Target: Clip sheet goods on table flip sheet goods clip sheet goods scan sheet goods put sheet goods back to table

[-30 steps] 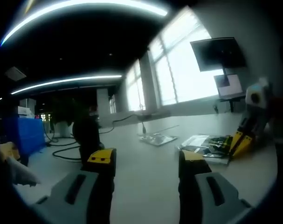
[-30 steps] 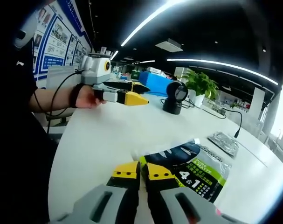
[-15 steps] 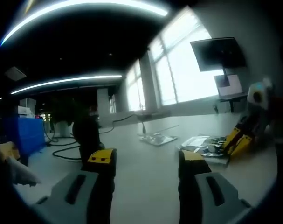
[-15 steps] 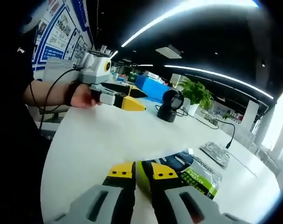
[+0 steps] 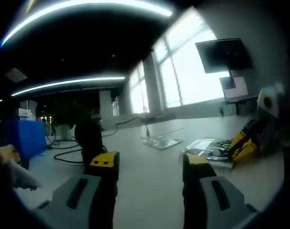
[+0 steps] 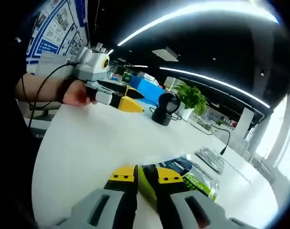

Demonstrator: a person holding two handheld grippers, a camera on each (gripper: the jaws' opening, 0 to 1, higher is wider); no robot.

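Landmark: white table (image 6: 87, 143), also in the left gripper view (image 5: 149, 191).
Right gripper (image 6: 145, 177): low over the table's near side; yellow-tipped jaws nearly together, pinching the near edge of the sheet goods.
Right gripper from the other side (image 5: 240, 145): far right over the table, yellow jaws down at the pack.
Sheet goods (image 6: 195, 177): flat dark pouch with green and white print; near edge raised off the table between the jaws, far end trailing toward the table's right side. In the left gripper view (image 5: 209, 148): flat-looking stack beside the right gripper's tips.
Left gripper (image 5: 149, 167): above the table, jaws wide apart, nothing between them.
Left gripper from the other side (image 6: 121, 101): held over the table's far left edge by a hand (image 6: 75, 93) with a black wrist strap; state not readable from here.
Scanner (image 6: 165, 107): black, round-headed, upright on the table beyond the left gripper; dark shape (image 5: 89, 136) past the left jaw in the left gripper view.
Second pouch (image 6: 210, 160): silvery, flat on the table, further out than the sheet goods; also (image 5: 160, 142).
Cable (image 6: 214, 133): black, trailing across the table's far part.
Plant (image 6: 190, 98): green, behind the scanner, off the table.
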